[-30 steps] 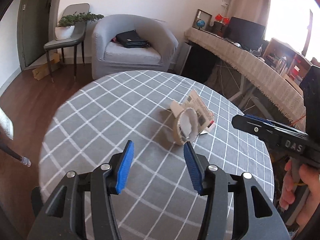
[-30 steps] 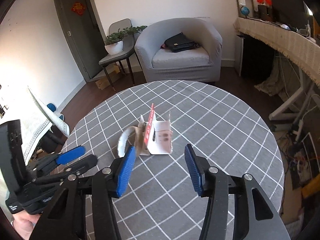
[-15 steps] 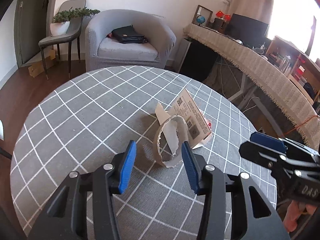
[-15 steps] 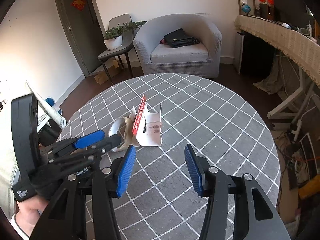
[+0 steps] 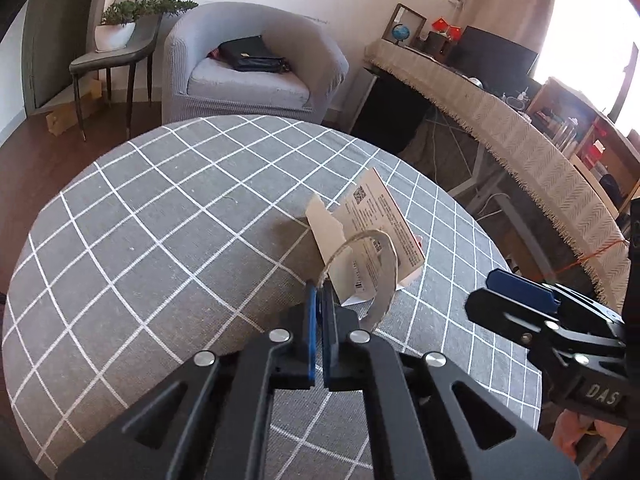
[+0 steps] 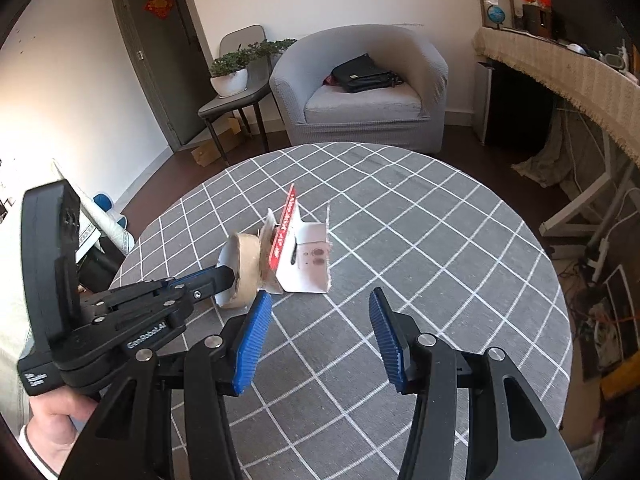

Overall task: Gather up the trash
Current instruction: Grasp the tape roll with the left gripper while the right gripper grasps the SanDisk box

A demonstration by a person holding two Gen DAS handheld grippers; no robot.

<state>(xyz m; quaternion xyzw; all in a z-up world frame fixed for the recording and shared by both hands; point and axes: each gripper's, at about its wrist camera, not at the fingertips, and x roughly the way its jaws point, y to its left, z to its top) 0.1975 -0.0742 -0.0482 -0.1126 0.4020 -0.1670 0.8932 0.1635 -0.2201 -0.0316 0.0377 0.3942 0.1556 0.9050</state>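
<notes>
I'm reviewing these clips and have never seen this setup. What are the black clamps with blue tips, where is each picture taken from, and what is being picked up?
There is no robot here: a person holds two hand-held grippers, each carrying its own camera that looks along its fingers. In the left camera's picture, the left gripper is shut on the wall of a torn cardboard tape ring. The right camera shows that ring from the side, and the right gripper open, holding nothing. Beside the ring, a torn-open white carton with red print sits on the round table under a grey checked cloth.

The left claw [image 5: 319, 304] has closed onto the cardboard ring's [image 5: 378, 276] near edge.
</notes>
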